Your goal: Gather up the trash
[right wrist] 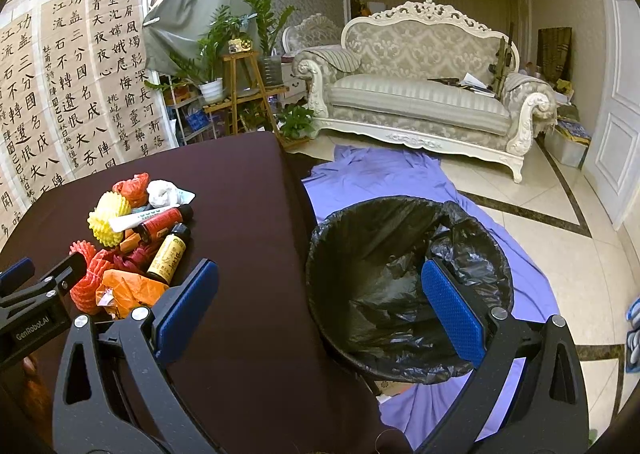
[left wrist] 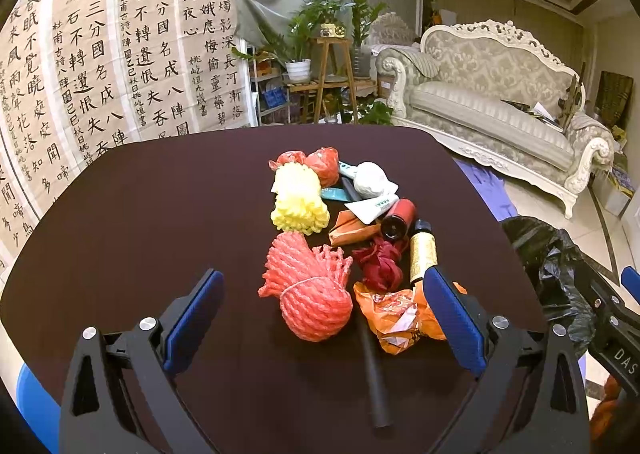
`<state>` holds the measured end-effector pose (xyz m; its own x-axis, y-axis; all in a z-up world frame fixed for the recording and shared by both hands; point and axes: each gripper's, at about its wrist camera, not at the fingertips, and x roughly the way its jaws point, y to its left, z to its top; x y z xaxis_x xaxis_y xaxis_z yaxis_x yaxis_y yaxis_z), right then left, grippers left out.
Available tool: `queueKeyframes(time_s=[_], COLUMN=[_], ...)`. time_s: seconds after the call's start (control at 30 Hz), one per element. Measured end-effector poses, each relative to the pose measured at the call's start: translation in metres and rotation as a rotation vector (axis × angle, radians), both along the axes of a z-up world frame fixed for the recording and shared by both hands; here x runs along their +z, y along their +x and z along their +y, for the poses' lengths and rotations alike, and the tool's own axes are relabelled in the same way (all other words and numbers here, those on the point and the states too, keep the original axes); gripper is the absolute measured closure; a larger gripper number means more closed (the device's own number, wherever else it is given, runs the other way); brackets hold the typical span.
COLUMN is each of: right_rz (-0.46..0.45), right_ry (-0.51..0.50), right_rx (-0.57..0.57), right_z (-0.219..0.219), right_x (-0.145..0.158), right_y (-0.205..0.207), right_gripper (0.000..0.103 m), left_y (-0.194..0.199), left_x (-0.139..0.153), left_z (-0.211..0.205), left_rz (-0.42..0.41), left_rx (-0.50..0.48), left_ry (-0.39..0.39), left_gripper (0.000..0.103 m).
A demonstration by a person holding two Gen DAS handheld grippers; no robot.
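- Desk (left wrist: 160, 214): dark brown, matte, rounded corners; it carries a loose heap of trash near its middle.
- Heap contents: red foam net sleeve (left wrist: 312, 294), ribbed and bunched; yellow foam net sleeve (left wrist: 298, 198), same ribbed texture; crumpled orange plastic wrapper (left wrist: 394, 318); gold-labelled dark bottle (left wrist: 421, 254); red cylindrical bottle (left wrist: 398, 219); white squeeze tube (left wrist: 372, 208); crumpled white paper wad (left wrist: 370, 178); black rod (left wrist: 374, 378), smooth and straight.
- Left gripper (left wrist: 326, 318): jaws wide apart, gripping nothing; blue textured pads. The red sleeve lies between them, untouched; the right pad overlaps the orange wrapper in view.
- Right gripper (right wrist: 320, 310): jaws wide apart, holding nothing, poised over the desk edge; the heap lies to its left.
- Bin (right wrist: 408, 290): round, lined with glossy crinkled black bag, standing on the floor just beside the desk, over a purple cloth (right wrist: 380, 174).
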<state>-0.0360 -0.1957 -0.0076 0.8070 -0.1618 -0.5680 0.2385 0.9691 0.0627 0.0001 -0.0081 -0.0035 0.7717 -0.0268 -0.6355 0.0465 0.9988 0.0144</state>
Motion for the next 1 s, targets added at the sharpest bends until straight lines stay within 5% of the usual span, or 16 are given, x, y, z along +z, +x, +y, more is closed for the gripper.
queueKeyframes(time_s=[1.0], right_rz=[0.006], right_ry=[0.009], right_rx=[-0.005], right_z=[-0.009], right_x=[-0.004], right_y=[-0.002], right_gripper=[0.004], left_y=[0.0], left_x=[-0.005], left_z=[-0.003], left_rz=[0.009], left_rx=[-0.003], left_ry=[-0.002], left_gripper=[0.007])
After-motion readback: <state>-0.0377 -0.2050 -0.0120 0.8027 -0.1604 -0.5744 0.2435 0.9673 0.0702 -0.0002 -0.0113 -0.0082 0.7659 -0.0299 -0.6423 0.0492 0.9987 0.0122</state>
